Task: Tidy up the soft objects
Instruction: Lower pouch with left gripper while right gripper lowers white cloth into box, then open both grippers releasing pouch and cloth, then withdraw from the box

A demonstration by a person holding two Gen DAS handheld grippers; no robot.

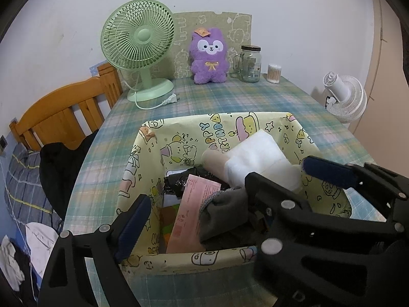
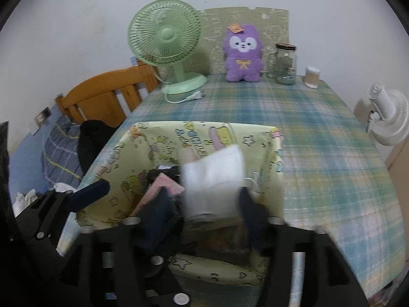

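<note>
A yellow cartoon-print box [image 1: 179, 259] stands on the plaid table, also in the right wrist view [image 2: 143, 138]. It holds a white soft bundle [image 1: 258, 153], a grey sock-like cloth [image 1: 225, 217], a pink card [image 1: 194, 204] and dark items. My right gripper [image 2: 204, 204] reaches into the box with its jaws around the white bundle [image 2: 214, 171]; the view is blurred. My left gripper [image 1: 230, 199] is open over the box's near side, empty. A purple plush bunny [image 1: 208, 56] sits upright at the table's back.
A green desk fan [image 1: 138, 41] with loose plug stands back left. A glass jar [image 1: 249, 62] and a cotton-swab tub [image 1: 274, 73] stand right of the plush. A white fan [image 1: 345, 97] is off the right edge. A wooden bed frame [image 1: 64, 112] lies left.
</note>
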